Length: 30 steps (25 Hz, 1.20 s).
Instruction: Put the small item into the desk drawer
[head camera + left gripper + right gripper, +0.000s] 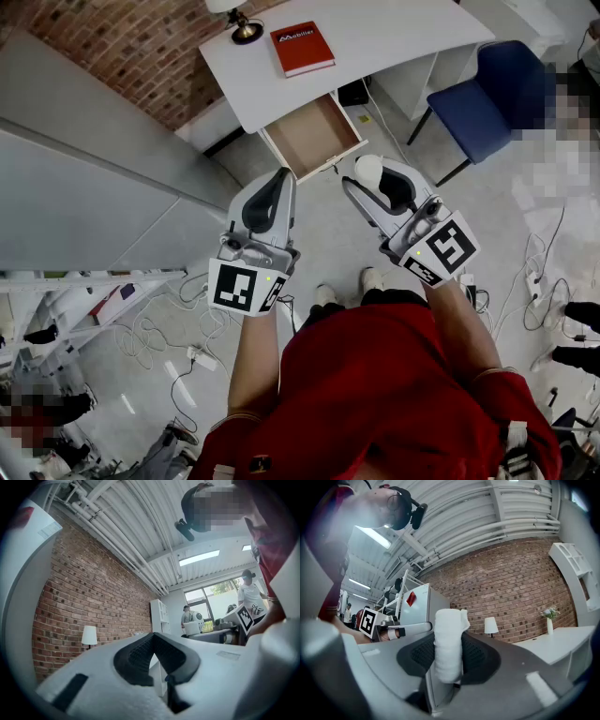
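Observation:
A white desk (375,37) stands ahead with its drawer (312,137) pulled out, showing a bare wooden bottom. My right gripper (364,176) hovers just right of the drawer's front, shut on a small white rolled item (368,170). In the right gripper view the white roll (449,637) stands upright, pinched between the dark pads (476,656) of the right gripper (448,660). My left gripper (283,176) is held in the air below the drawer's front edge. Its jaws (153,638) are shut with nothing between them.
A red book (302,48) and a lamp (246,28) sit on the desk. A blue chair (492,94) stands at the right, a grey partition (84,187) at the left. Cables and a power strip (197,356) lie on the floor. A brick wall (520,592) is behind the desk.

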Tool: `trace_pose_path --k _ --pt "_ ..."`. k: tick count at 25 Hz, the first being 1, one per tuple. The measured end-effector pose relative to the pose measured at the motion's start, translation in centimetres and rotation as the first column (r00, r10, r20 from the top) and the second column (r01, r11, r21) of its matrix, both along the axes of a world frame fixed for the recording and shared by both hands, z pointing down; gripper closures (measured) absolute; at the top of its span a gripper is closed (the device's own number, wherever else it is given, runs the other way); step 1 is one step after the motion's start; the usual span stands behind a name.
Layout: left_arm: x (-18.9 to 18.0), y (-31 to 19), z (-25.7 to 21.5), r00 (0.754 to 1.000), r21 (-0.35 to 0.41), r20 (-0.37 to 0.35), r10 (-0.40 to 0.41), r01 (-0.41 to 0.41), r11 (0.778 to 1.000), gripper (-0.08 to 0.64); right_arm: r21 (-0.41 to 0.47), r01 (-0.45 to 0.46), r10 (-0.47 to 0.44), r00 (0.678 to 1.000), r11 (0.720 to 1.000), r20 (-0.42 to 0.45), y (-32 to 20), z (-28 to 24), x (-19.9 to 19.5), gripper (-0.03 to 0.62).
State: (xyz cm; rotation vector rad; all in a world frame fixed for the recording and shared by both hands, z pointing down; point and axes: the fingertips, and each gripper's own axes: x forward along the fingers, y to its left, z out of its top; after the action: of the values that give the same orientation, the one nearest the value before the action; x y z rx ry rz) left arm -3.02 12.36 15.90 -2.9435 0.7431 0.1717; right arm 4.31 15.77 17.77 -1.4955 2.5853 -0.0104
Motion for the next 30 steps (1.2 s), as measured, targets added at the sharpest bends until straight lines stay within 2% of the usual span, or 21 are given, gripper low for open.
trace_pose_path --k 9,14,19,24,30 --pt "1.3 -0.7 1.1 0.998 -0.013 0.003 -0.060 0.060 0.998 0.561 0.030 0.027 -0.027 1.000 0.999 -0.006 0.9 0.2 2.5 0.446" --pt "2.5 -1.1 1.8 0.993 -0.010 0.018 -0.114 0.114 0.993 0.561 0.012 0.046 -0.046 0.999 0.999 -0.002 0.5 1.4 5.0 0.446" --pt "3.6 -1.6 2.6 0.985 0.003 0.042 -0.166 0.166 0.986 0.561 -0.010 0.106 -0.106 0.994 0.994 -0.022 -0.5 2.8 6.1 0.446" --pt "3.9 -2.9 3.9 0.976 -0.001 0.061 -0.210 0.210 0.978 0.561 -0.046 0.158 -0.160 0.986 0.986 -0.053 -3.1 4.5 6.5 0.446" --pt "1.7 -6.8 5.1 0.960 -0.025 0.059 -0.273 0.275 0.961 0.561 -0.088 0.195 -0.204 0.972 0.977 -0.115 -7.5 5.8 5.1 0.445"
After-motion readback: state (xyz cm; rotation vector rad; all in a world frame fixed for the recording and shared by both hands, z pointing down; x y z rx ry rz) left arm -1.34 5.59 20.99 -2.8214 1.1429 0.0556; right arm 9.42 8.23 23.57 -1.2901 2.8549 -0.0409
